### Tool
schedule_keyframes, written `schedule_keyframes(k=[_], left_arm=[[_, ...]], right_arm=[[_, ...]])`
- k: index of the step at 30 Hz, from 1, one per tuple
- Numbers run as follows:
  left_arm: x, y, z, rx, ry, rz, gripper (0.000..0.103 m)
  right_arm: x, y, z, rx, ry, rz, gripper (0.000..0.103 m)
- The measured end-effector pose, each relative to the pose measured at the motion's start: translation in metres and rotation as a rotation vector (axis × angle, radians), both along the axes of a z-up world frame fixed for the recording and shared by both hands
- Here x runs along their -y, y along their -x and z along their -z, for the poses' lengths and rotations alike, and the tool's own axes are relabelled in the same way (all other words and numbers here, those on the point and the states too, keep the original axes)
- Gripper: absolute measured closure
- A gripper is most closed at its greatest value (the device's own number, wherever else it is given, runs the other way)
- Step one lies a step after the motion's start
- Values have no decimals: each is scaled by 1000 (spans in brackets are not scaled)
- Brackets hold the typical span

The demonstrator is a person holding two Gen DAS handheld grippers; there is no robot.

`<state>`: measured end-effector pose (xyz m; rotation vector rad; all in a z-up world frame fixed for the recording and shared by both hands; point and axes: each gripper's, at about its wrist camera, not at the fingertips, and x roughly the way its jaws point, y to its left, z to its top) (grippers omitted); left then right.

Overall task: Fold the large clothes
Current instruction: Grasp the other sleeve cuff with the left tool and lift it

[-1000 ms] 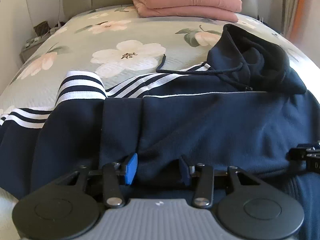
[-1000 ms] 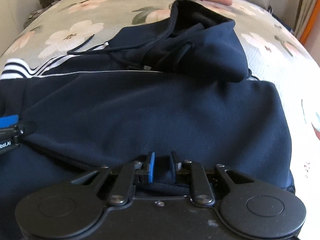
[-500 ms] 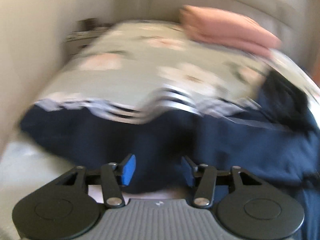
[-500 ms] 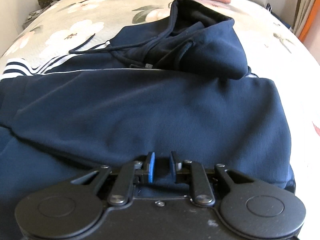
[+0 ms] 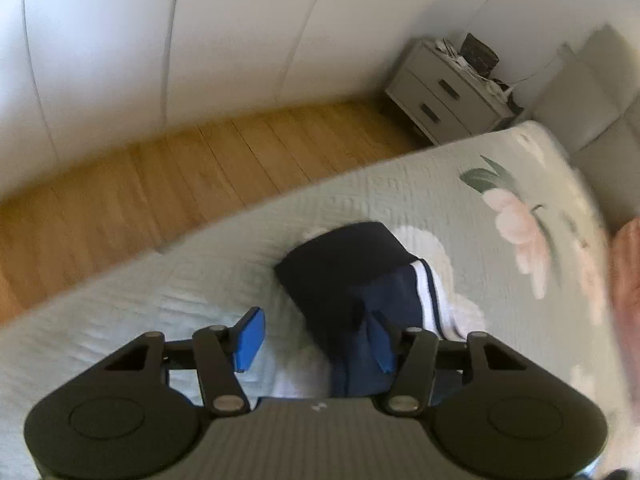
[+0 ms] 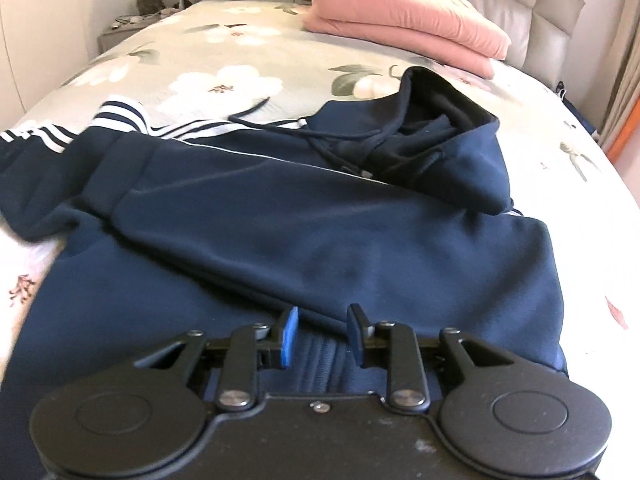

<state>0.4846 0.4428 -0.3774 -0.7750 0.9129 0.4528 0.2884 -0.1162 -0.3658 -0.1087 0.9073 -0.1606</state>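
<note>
Fingers first: your right gripper [image 6: 322, 334] hangs low over the near edge of the navy hoodie [image 6: 320, 240], its fingers partly spread and just widened, pads clear of the cloth, nothing pinched; ribbed hem fabric lies below the gap. Likely reason: you have let go of the folded-over body panel so it lies flat across the torso.

Your left gripper [image 5: 316, 338] points steeply down at the hoodie's striped sleeve [image 5: 372, 276], where the dark cuff lies on the bed [image 5: 200, 280] near its side edge. Its fingers stand wide apart. The sleeve cloth lies against the right-hand pad while the left-hand pad is bare, so no grip. Judgement: you are lining up to take this sleeve and bring it in over the body.

Beyond the torso, the hood [image 6: 448, 136] sits bunched with its drawcord [image 6: 280, 128] trailing; it wants flattening before a further fold. Farther back, a folded pink blanket [image 6: 404, 36] rests by the headboard, well apart. Past the bed edge: wood floor [image 5: 160, 176], nightstand [image 5: 444, 96]. Nothing blocks the sleeve.
</note>
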Motion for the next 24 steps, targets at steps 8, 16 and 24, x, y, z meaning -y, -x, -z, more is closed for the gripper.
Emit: schedule_keyframes(k=[8,16,24], left_arm=[[10,-25,6,10,-61,59,89],[9,-3,-92,47,-419,79,93],[117,7,-180,251,-600,332,92]], right_arm=[[5,2,7,-38,-29,43,70],[17,21,-5,-23,-29,87,67],[36,50,-24,14,-41,132,66]])
